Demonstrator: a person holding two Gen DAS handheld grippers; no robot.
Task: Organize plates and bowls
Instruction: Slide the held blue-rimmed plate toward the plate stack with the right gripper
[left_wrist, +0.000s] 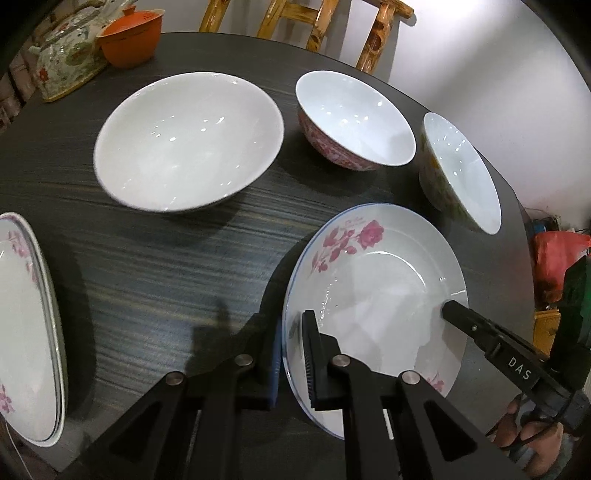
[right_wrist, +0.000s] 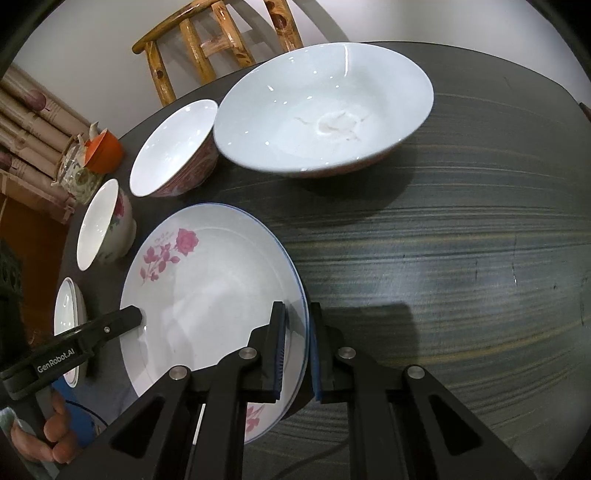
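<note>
Dark wood-grain covers the round bench (left_wrist: 155, 266), and a white wall and a wooden stool (right_wrist: 207, 44) stand behind it.

At the near edge of the bench sits the rose plate (left_wrist: 373, 295), white with pink flowers and a thin blue rim. Both grippers hold this one plate. The left gripper (left_wrist: 291, 354) has its jaws clenched on one side of the rim, one jaw above the plate and one below. The right gripper (right_wrist: 297, 350) has its jaws clenched on the far side of the rim in the same way. I think two grips are used because the plate is wide, flat and slippery, so a pinch on each side keeps it level.

Just past the plate, toward the far edge, stand the bowls. The big white bowl (left_wrist: 188, 140) is in the middle. The pink patterned bowl (left_wrist: 351, 125) is beside it, and a small flowered bowl (left_wrist: 458, 173) sits close to the edge. They look tilted, but that may be the lens.

More flower plates (left_wrist: 26, 325) lie stacked at the other side edge. That stack is likely where this plate belongs, so that like goes with like.

Far back, an orange lidded cup (left_wrist: 129, 37) and a flowered teapot (left_wrist: 66, 55) sit near the rim.
</note>
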